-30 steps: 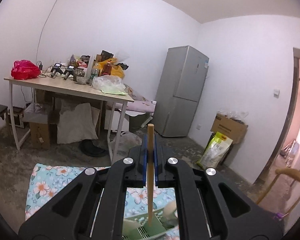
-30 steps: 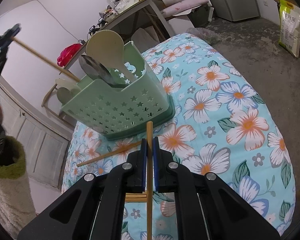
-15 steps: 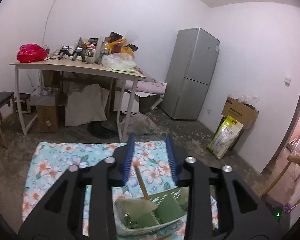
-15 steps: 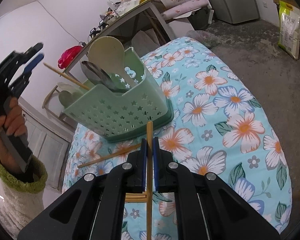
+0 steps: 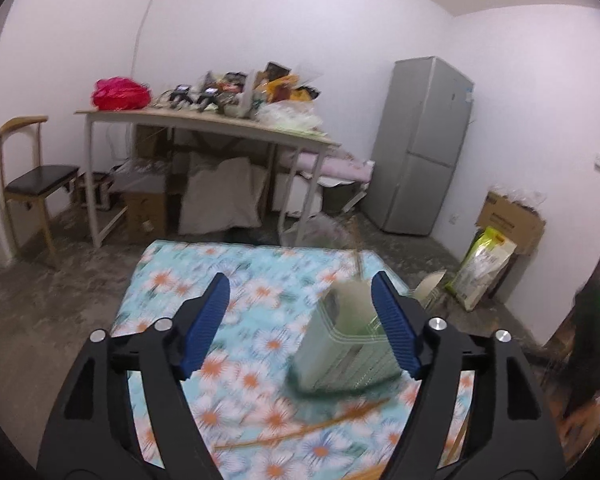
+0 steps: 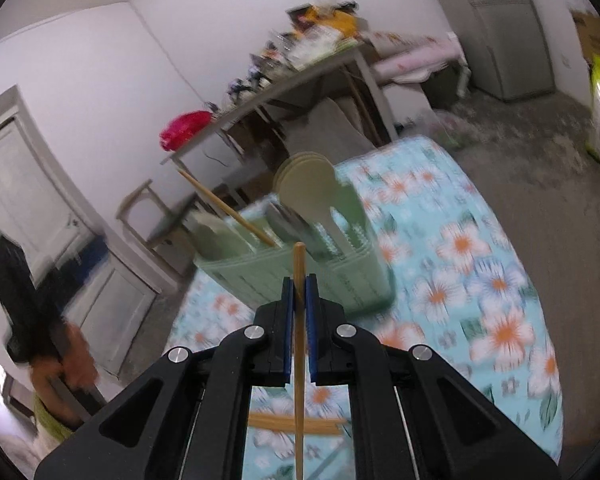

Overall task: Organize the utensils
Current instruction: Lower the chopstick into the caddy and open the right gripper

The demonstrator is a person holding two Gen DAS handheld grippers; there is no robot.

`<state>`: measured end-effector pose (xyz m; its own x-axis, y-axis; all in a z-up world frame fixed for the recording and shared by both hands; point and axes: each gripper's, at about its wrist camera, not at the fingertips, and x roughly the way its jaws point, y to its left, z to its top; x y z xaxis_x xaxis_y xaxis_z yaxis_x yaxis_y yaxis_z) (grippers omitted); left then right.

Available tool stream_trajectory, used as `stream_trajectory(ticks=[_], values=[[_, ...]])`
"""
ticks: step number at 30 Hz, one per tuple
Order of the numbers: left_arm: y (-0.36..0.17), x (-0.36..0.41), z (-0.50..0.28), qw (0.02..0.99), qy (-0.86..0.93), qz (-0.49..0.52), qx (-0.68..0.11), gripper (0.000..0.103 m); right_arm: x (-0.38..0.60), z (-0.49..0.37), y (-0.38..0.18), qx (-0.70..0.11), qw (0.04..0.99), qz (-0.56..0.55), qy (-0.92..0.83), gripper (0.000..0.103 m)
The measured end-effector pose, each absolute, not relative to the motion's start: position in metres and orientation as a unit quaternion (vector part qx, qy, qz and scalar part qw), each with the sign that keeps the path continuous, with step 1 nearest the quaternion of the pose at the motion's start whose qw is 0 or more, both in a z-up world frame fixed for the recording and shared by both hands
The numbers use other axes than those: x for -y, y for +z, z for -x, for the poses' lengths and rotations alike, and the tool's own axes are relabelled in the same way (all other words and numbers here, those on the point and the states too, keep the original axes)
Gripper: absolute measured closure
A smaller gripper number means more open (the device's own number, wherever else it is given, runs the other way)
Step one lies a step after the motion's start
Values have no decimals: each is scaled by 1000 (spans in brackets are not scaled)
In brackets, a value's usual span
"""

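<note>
My left gripper (image 5: 300, 322) hangs over the floral tablecloth (image 5: 256, 344), its jaws opening with nothing between the blue pads. A pale green utensil caddy (image 5: 340, 350) stands just beyond its right finger. One loose chopstick (image 5: 300, 428) lies on the cloth in front of the caddy. In the right wrist view my right gripper (image 6: 299, 284) is shut on a wooden chopstick (image 6: 299, 360), lifted above the cloth and aimed at the caddy (image 6: 356, 280). The caddy holds a cream rice paddle (image 6: 308, 188), metal spoons and a leaning chopstick (image 6: 228, 208). More chopsticks (image 6: 296, 426) lie under the right gripper.
Behind the floral table stands a cluttered desk (image 5: 204, 120) with a red bag (image 5: 118, 94). There is a wooden chair (image 5: 32, 184) at the left, a grey fridge (image 5: 424, 148) and a cardboard box (image 5: 508, 220) at the right. A hand (image 6: 68, 368) holds the left gripper at the far left.
The left gripper let go of its chopstick, which now leans in the caddy, then opened wide and dropped back over the cloth. The right gripper rose with its chopstick.
</note>
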<state>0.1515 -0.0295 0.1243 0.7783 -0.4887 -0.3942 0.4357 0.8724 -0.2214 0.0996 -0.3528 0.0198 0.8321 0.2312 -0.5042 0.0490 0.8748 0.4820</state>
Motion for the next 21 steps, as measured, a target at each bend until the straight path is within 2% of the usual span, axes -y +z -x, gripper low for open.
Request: stream_trajectory(ticks=[14, 21], values=[[53, -41, -107, 941, -156, 53, -297, 19, 335, -144, 159, -119, 980, -138, 75, 97], [38, -51, -96, 939, -133, 49, -313, 16, 323, -181, 170, -92, 990, -96, 40, 97]])
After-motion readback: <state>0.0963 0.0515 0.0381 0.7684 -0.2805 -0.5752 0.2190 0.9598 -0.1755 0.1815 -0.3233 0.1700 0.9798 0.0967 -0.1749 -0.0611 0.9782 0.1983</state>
